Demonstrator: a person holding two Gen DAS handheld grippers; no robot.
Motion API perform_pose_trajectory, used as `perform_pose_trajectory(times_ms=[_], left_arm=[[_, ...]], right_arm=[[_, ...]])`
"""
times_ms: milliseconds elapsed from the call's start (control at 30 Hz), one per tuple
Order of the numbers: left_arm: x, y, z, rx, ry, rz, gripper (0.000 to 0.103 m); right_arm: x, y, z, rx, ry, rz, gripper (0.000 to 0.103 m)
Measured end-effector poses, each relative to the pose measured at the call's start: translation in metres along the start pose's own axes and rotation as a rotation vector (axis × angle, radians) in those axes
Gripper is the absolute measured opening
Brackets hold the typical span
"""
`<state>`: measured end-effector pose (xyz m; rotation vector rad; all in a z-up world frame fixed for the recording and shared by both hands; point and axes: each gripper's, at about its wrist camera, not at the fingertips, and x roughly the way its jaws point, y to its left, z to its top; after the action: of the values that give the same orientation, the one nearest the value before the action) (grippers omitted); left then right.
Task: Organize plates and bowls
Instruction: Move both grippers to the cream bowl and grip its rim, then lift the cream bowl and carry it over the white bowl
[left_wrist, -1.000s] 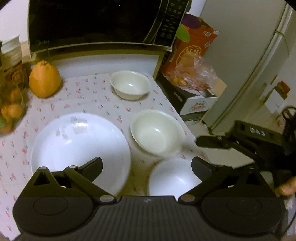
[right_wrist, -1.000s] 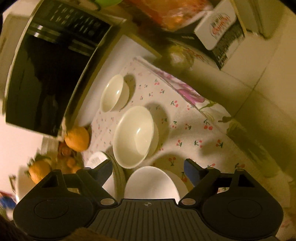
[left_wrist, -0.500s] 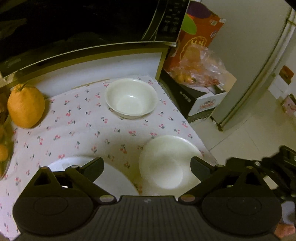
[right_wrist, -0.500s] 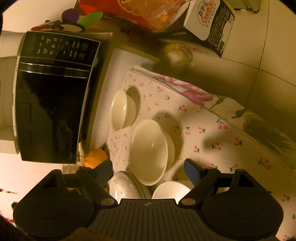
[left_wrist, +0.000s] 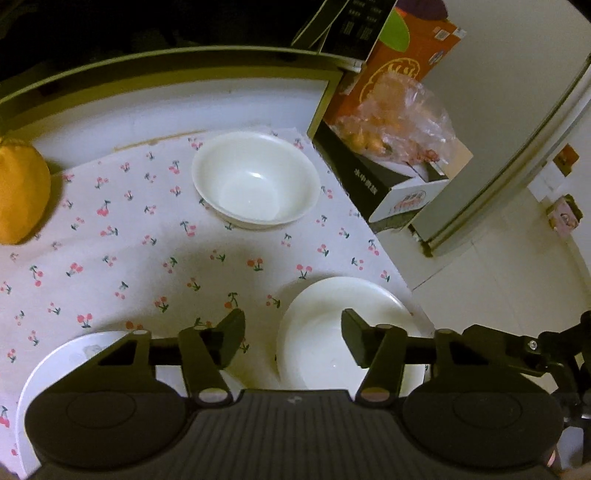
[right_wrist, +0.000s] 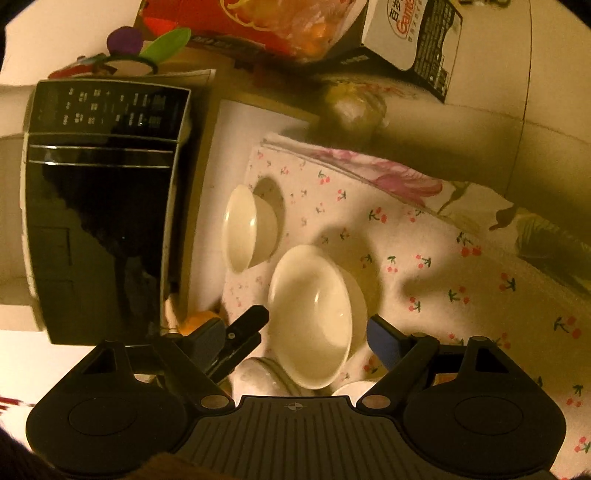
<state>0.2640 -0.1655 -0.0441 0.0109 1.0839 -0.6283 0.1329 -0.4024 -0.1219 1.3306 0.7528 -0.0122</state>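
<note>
On the cherry-print tablecloth (left_wrist: 122, 258) sit the white dishes: a small bowl (left_wrist: 255, 183) near the back edge by the microwave (right_wrist: 99, 206), a mid-sized bowl (left_wrist: 347, 332) at the near right corner, and a large plate (left_wrist: 85, 354) at the near left. From the left wrist view, the left gripper (left_wrist: 291, 341) hangs over the rim of the mid-sized bowl, its jaws closing, one finger outside the left rim and the other over the bowl's inside; the pads do not yet press on it. An orange fruit (left_wrist: 22, 199) lies at the far left, well apart from the bowls. In the right wrist view, the right gripper (right_wrist: 317, 332) stands wide open around the same mid-sized bowl (right_wrist: 314, 317) without visibly gripping it. Beyond it sits the small bowl (right_wrist: 247, 229), and a box (right_wrist: 413, 33) stands off the table's end.
</note>
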Motion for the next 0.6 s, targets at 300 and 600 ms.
perform_pose_trajectory(times_ms=[300, 600], left_arm=[[0.004, 0.006, -0.001, -0.013, 0.017, -0.02, 0.032], [0.004, 0.005, -0.003, 0.002, 0.007, -0.009, 0.016]], right_arm=[[0.006, -0.001, -0.001, -0.015, -0.026, -0.053, 0.055], [0.013, -0.001, -0.005, -0.034, -0.017, -0.119, 0.032]])
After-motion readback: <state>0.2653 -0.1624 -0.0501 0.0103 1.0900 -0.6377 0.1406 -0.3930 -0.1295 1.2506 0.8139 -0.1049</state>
